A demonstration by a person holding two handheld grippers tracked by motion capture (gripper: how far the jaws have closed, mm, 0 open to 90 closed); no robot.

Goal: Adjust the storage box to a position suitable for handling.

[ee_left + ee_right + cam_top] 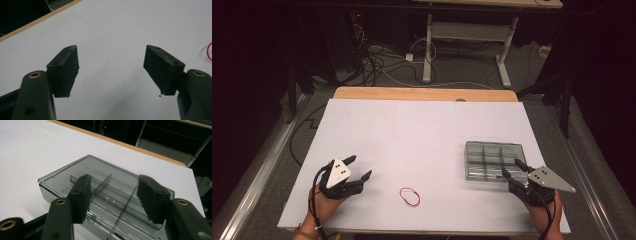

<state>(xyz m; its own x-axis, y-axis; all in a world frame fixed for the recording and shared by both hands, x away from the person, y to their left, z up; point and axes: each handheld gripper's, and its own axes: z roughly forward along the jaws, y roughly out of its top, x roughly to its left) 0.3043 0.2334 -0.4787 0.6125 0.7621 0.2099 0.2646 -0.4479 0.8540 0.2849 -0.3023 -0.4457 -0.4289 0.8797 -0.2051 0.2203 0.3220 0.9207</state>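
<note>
smoky clear plastic box (105, 185), 6 compartments, thin red rubber band loop (410, 196)

— Under everything?
— White sheet (412, 130), flat over a wooden tabletop (422, 93); bare wood along the far edge.
— Beyond that edge?
— Grey floor (462, 70), with a tangle of cables (379, 62) and a small white plug block (409, 57) among them. Just right of those, the white legs of another desk (428, 50).
— At the sides?
— Metal rail (257, 175) along the left, and a black cable (298, 142) curving between rail and table. Dark all round.
</note>
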